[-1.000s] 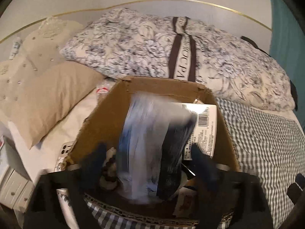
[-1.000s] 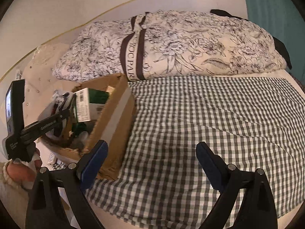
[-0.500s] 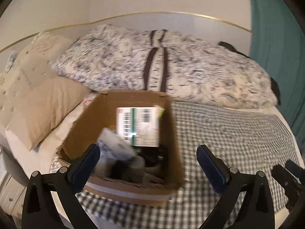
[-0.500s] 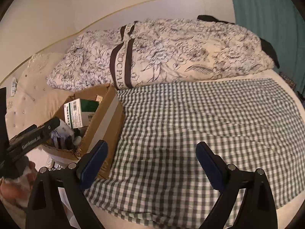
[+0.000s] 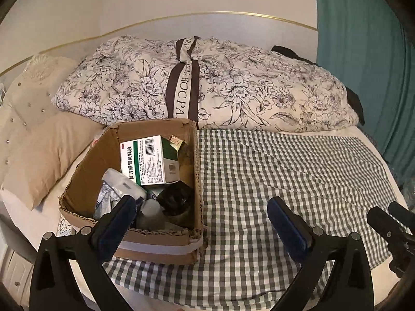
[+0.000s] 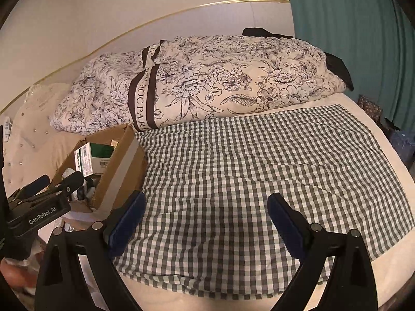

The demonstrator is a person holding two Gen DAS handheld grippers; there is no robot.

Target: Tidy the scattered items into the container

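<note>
An open cardboard box [image 5: 197, 171] stands on the bed at the left edge of a green checked cloth [image 5: 285, 171]. Inside it lie a white and green medicine carton [image 5: 147, 159], a white packet [image 5: 122, 184], a dark round item [image 5: 176, 199] and other small things. My left gripper [image 5: 202, 223] is open and empty, pulled back in front of the box. My right gripper [image 6: 205, 220] is open and empty over the checked cloth [image 6: 259, 168], to the right of the box [image 6: 122, 165]. The left gripper also shows in the right wrist view [image 6: 41, 191].
A rolled floral duvet [image 5: 207, 85] lies along the back of the bed. A beige pillow [image 5: 44, 153] lies left of the box. A teal curtain [image 5: 363, 39] hangs at the right. The right gripper's tip [image 5: 394, 225] shows at the right edge.
My left gripper let go of a blurred packet over the box, then drew back and away. The packet now lies in the box. The right gripper drew back a little.
</note>
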